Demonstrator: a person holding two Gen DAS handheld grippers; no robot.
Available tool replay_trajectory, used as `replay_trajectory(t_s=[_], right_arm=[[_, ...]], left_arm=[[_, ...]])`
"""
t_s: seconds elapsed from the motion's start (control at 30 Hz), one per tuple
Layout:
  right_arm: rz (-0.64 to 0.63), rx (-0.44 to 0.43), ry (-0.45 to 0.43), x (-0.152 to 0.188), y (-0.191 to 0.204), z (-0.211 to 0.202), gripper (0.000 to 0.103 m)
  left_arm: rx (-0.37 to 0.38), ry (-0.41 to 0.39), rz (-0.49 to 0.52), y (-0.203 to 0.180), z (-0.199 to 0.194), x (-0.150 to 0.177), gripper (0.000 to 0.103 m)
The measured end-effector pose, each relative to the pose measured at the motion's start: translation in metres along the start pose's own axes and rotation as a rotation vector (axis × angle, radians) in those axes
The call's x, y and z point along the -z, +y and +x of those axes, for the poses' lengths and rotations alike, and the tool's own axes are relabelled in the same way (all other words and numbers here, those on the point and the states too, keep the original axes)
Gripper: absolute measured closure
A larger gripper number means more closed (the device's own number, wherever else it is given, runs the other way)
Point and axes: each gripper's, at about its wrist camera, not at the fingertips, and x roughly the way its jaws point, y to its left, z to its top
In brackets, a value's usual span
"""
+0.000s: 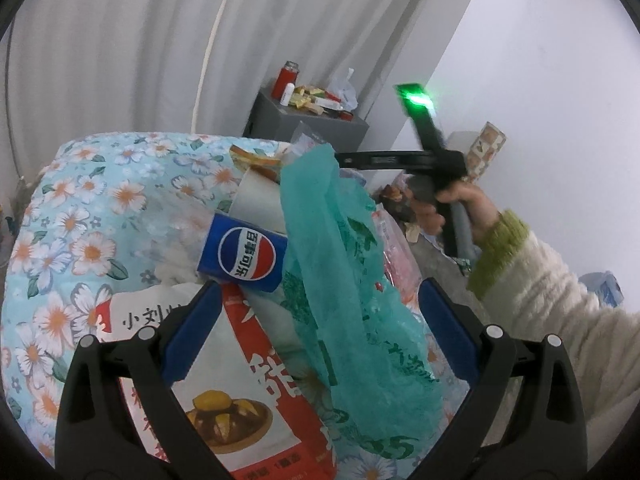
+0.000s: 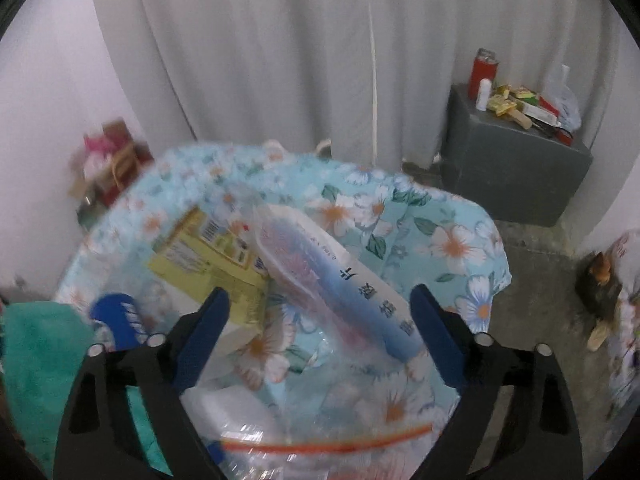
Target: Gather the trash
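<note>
Trash lies on a floral cloth (image 1: 80,208). In the left wrist view I see a blue Pepsi cup (image 1: 244,254), a white paper cup (image 1: 260,204), a red-and-white food bag (image 1: 240,380) and a teal plastic bag (image 1: 340,280). My left gripper (image 1: 320,300) is open above the food bag and teal bag. My right gripper (image 2: 320,308) is open over a white-and-blue box in a clear bag (image 2: 340,280), beside a yellow carton (image 2: 208,264). A clear zip bag with an orange strip (image 2: 320,440) lies below. The right gripper's body (image 1: 420,156) shows in the left view, held by a hand.
A grey box (image 2: 512,176) with a red bottle (image 2: 484,68) and snack wrappers stands by the white curtain (image 2: 280,60). More bags and clutter (image 2: 108,160) sit at the left wall. Concrete floor (image 2: 540,260) lies to the right, with a small dark figure (image 2: 600,292).
</note>
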Motion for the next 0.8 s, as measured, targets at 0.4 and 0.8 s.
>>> replay_trajectory(t_s=[0.4, 0.8], right_arm=[[-0.159, 0.137, 0.041, 0.007, 0.040, 0.011, 0.075], [-0.181, 0.146, -0.004, 0.010, 0.057, -0.013, 0.098]], left_arm=[[0.023, 0.054, -0.023, 0.010, 0.013, 0.007, 0.049], [0.088, 0.051, -0.095, 0.028, 0.015, 0.014, 0.094]])
